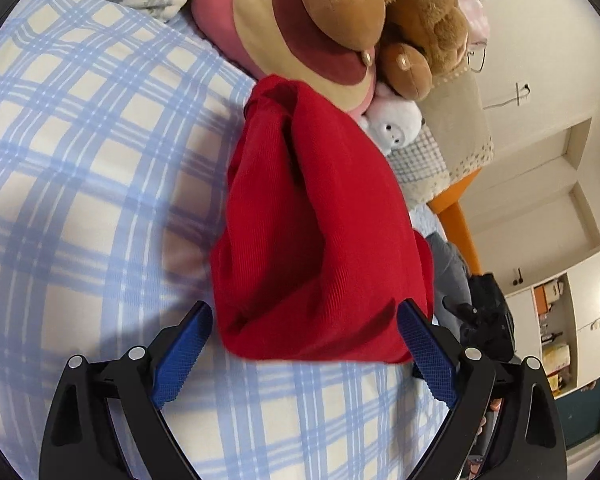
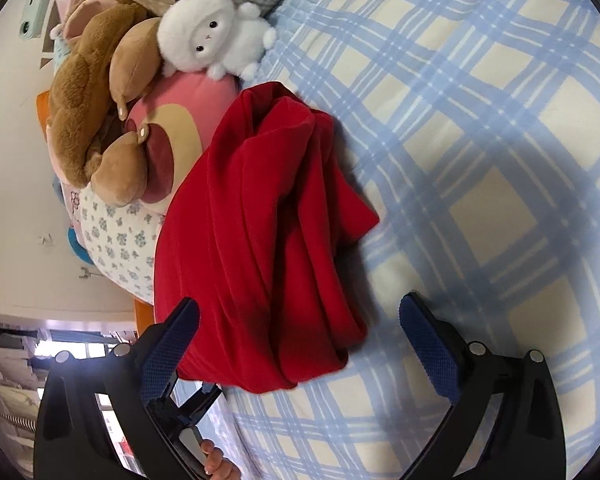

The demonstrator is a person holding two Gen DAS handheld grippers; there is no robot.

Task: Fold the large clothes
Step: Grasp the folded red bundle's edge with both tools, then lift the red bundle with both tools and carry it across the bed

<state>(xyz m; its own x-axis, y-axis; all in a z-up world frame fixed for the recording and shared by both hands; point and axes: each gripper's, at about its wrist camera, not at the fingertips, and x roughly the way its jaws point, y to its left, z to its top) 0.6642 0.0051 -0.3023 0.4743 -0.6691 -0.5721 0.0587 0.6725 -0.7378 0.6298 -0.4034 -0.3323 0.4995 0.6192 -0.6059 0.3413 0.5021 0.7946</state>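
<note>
Both claws [image 1: 304, 330] [image 2: 300, 326] gape apart over the rumpled, ribbed red garment [image 1: 312, 220] [image 2: 260, 220].

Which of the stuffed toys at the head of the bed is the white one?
The small fluffy white plush, perched on the pink cushion. The big plush beside it is brown.

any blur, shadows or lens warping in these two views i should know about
Left wrist view: strong fisheye bending the plaid bedsheet lines, a dark vignette at the corners, soft gripper shadows left of the red garment, whose near edge is slightly smeared, and a bright lamp glare at far right. Right wrist view: same warping, a broad shadow across the sheet right of the garment, and blown-out window light at lower left.
</note>
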